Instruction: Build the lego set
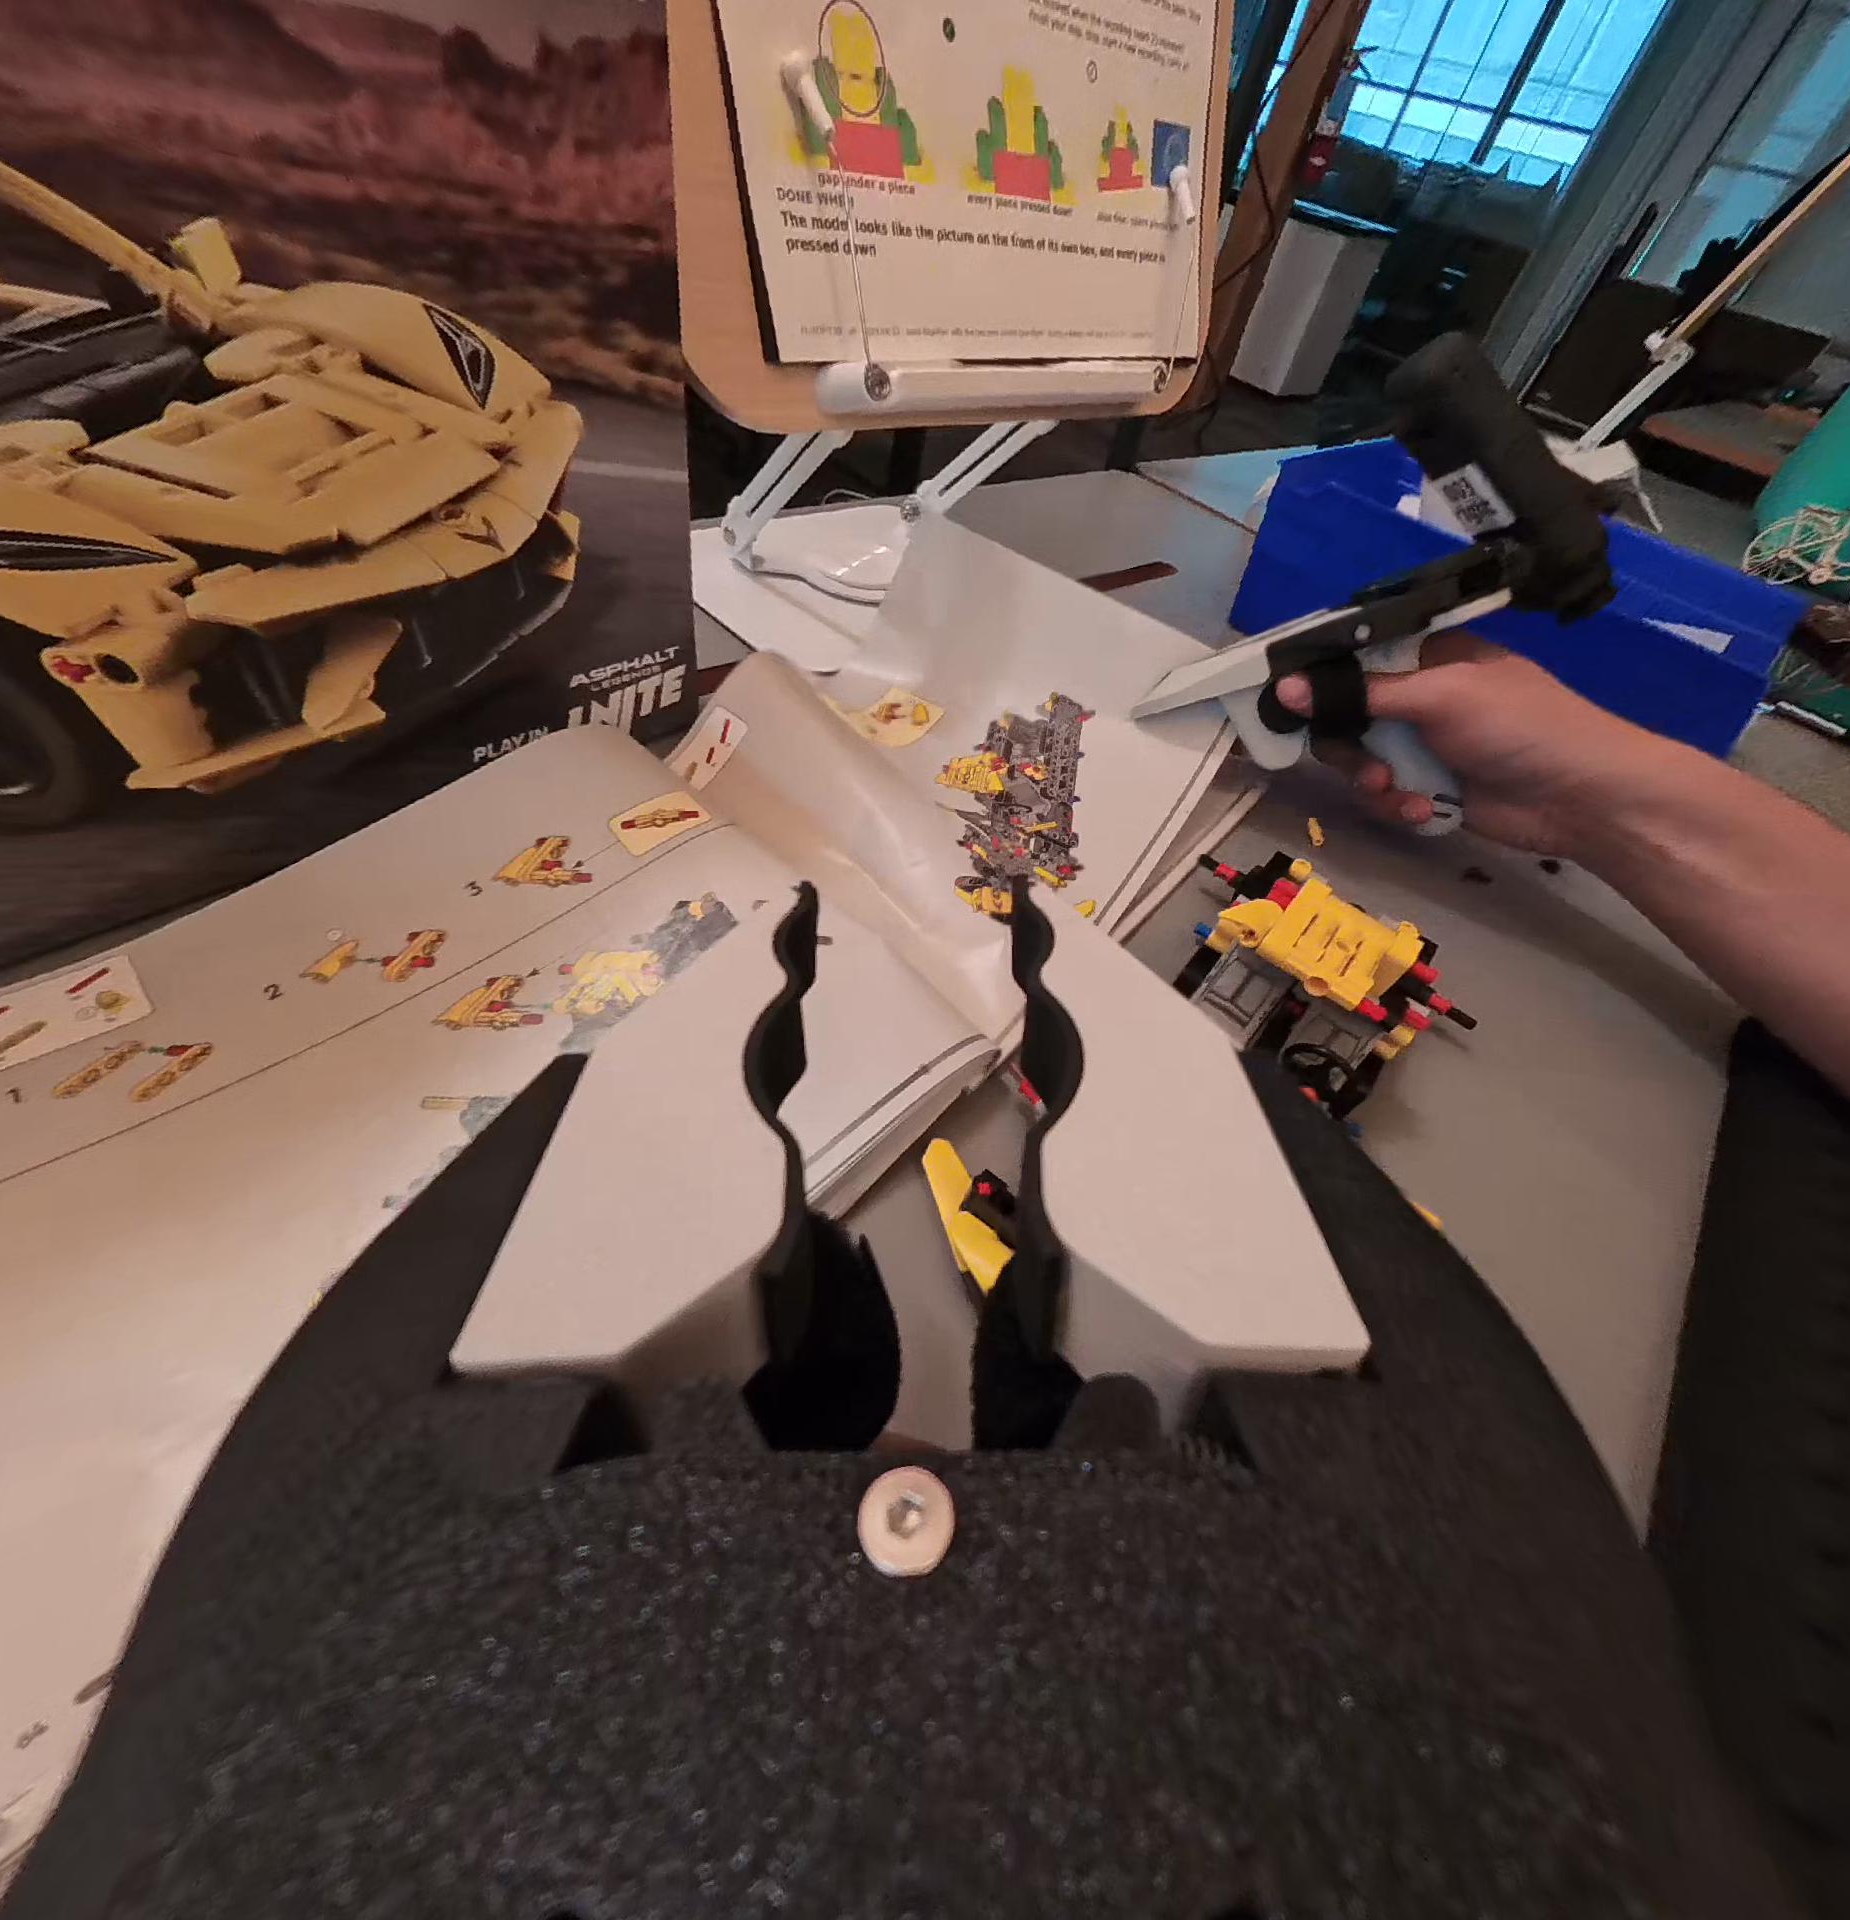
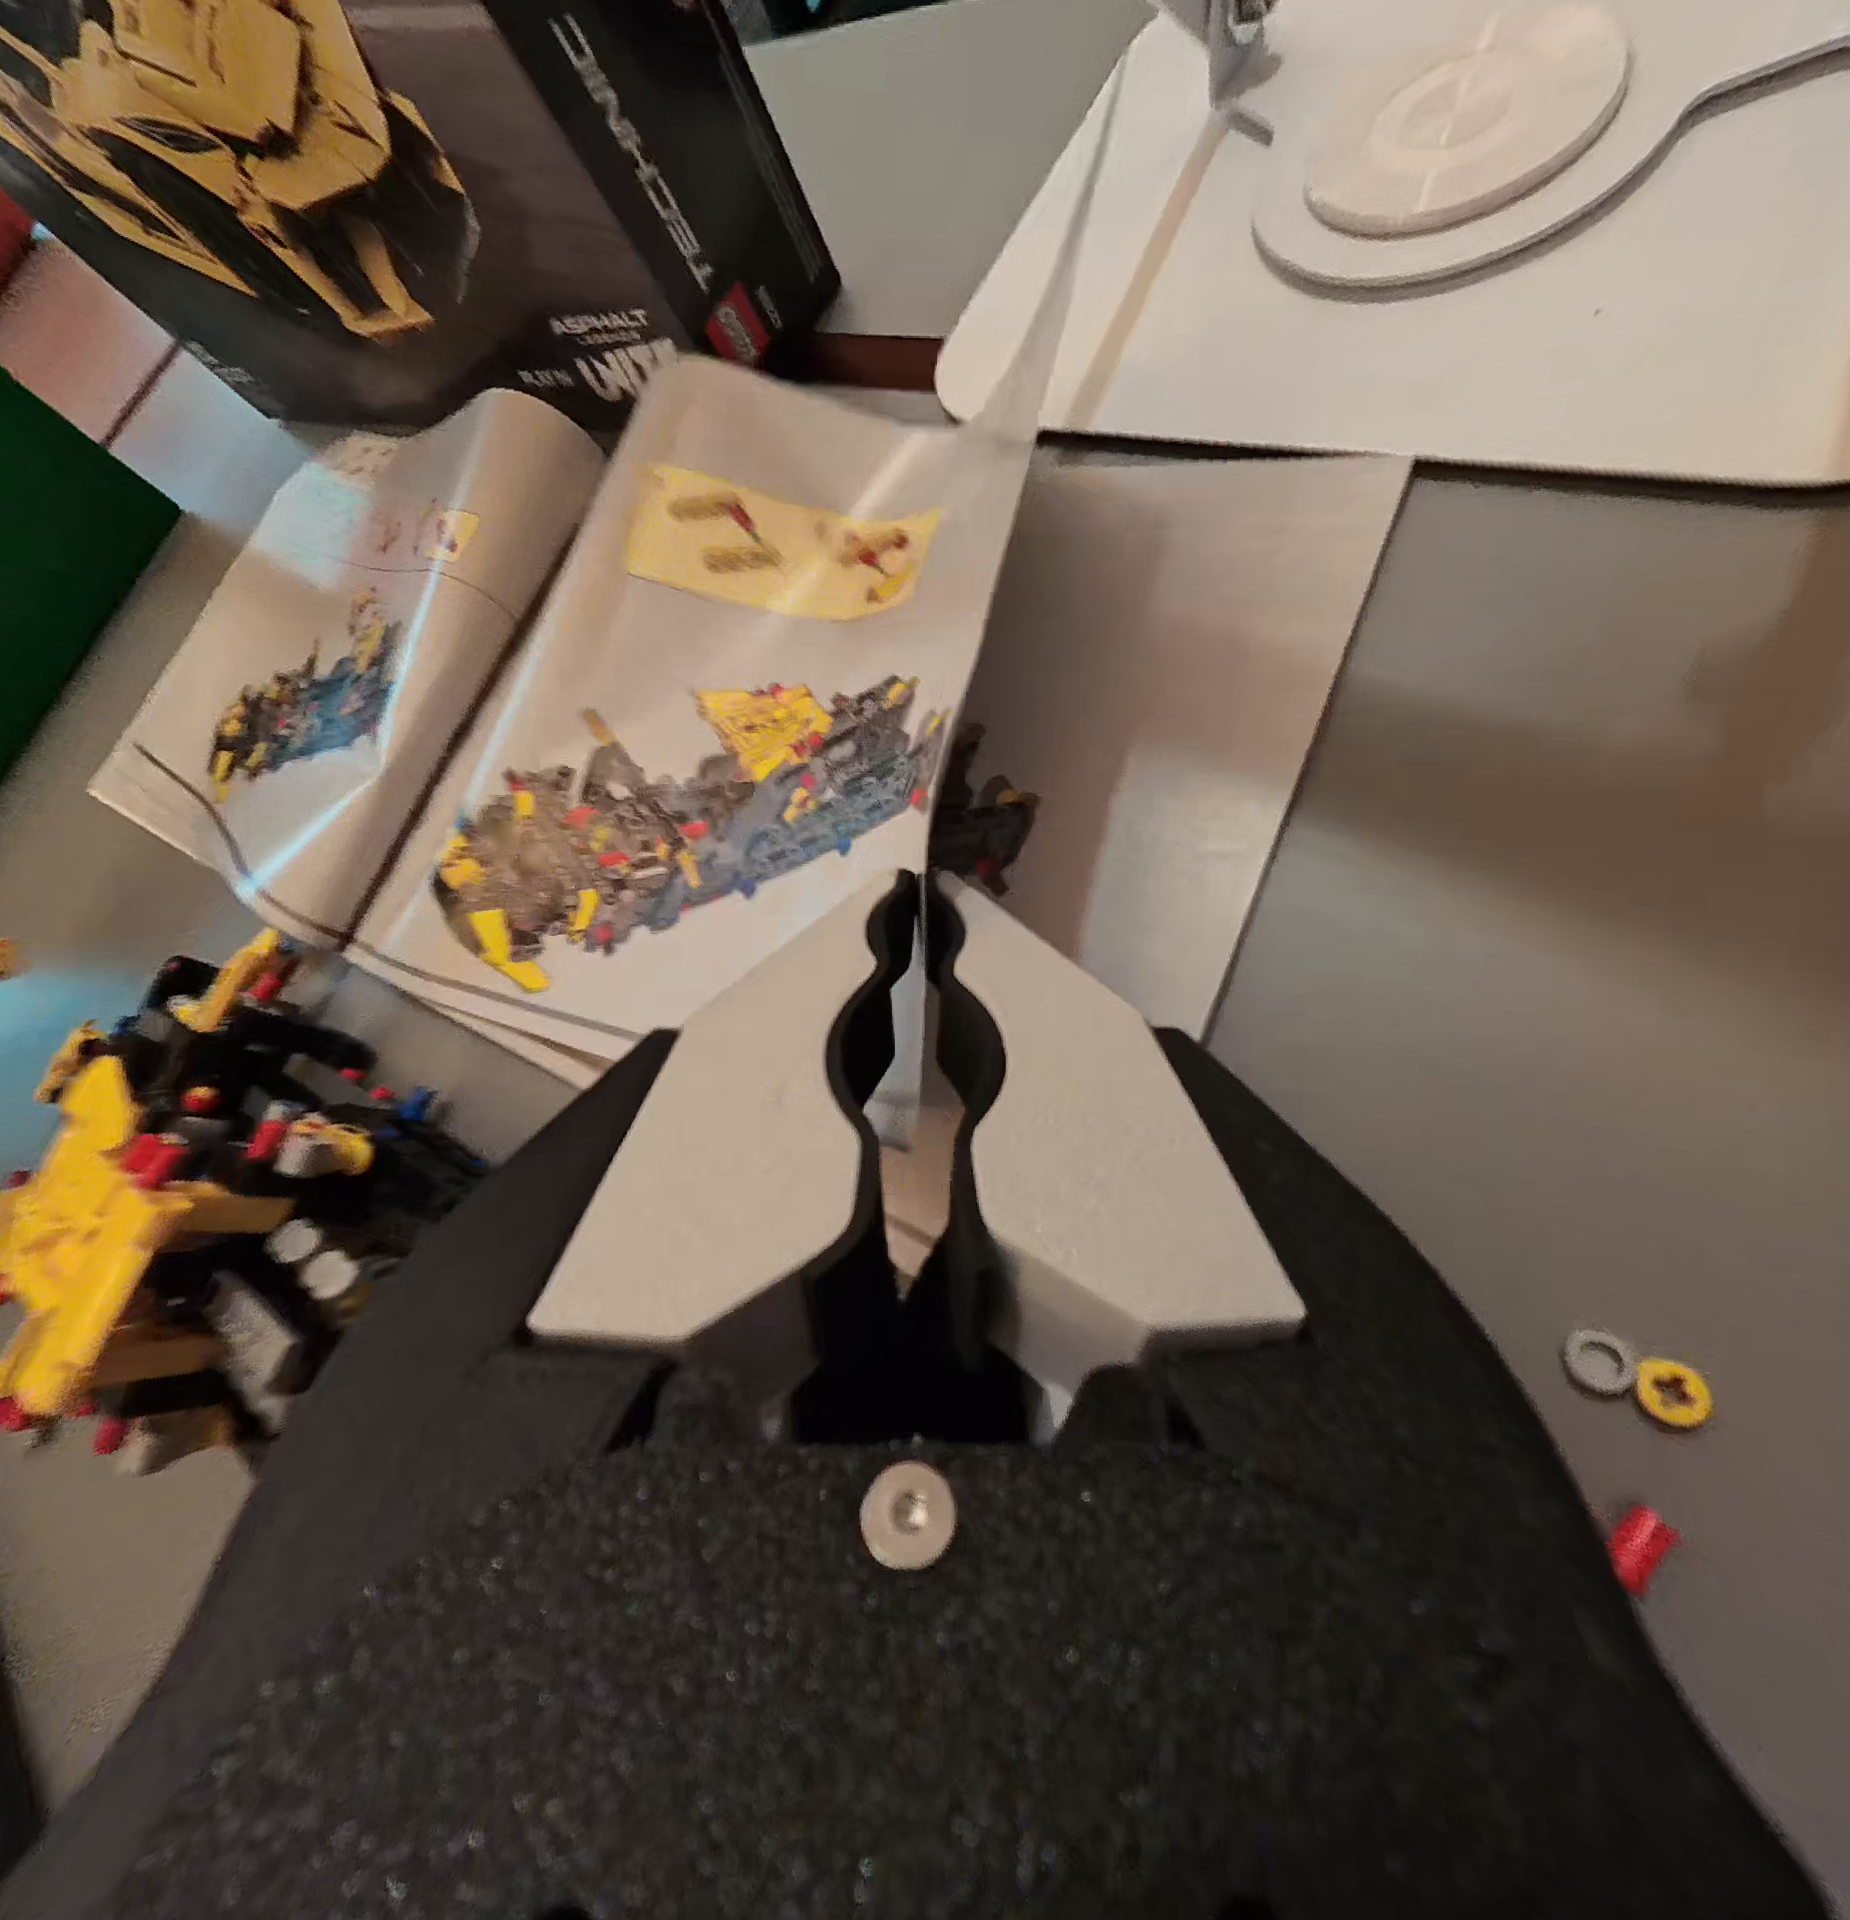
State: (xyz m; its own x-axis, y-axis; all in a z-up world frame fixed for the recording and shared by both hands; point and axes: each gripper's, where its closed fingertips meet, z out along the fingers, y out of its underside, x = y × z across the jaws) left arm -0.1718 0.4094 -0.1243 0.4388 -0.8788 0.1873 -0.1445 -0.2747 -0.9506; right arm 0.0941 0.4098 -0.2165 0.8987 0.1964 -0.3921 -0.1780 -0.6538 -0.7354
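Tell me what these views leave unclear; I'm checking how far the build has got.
- Partly built model: blurred and cut by the left edge in the right wrist view.
- Loose yellow piece: partly behind the left gripper fingers.
- Page edge in the right gripper: grip depth unclear.

A: State the gripper count.
B: Two grippers: the left gripper and the right gripper. Each has two fingers.

A: Printed matter?
B: One open instruction booklet, one set box with a yellow car pictured on it, and one instruction sheet clipped to one wooden stand.

A: Assemblies?
B: One partly built yellow and black model.

A: Loose parts beside the right gripper?
B: Three: one grey ring, one yellow round piece, one red piece.

A: Storage?
B: One blue bin.
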